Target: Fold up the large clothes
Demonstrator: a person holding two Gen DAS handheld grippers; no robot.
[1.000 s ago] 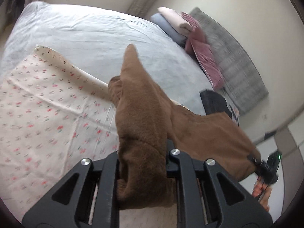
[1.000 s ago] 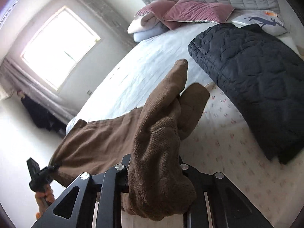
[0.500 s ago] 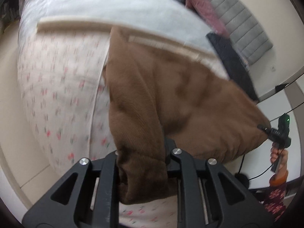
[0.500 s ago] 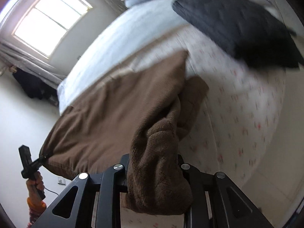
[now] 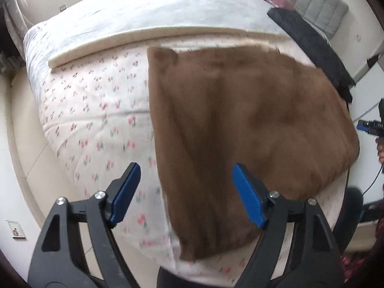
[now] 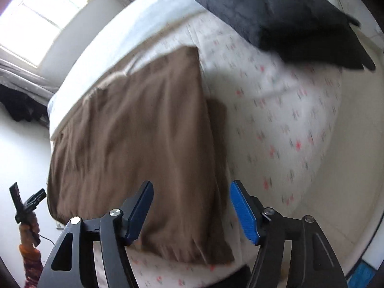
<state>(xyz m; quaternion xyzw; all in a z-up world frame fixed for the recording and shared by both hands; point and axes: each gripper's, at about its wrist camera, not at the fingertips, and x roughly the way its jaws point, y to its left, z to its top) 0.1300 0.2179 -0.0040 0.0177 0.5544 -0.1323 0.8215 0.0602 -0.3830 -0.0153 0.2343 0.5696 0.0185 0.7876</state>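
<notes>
Brown fleece garment spread flat on floral quilt at bed's near edge, one fold apparently laid. Left gripper and right gripper both opening above it, nothing pinched between blue pads. Probably more folds left, judging by broad size.

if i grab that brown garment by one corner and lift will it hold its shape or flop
The brown garment would probably flop: it lies limp and rippled on the floral quilt. Its fuzzy, thick-looking cloth suggests some weight and decent grip for the pads. Pushed, it would likely bunch up rather than slide whole.
</notes>
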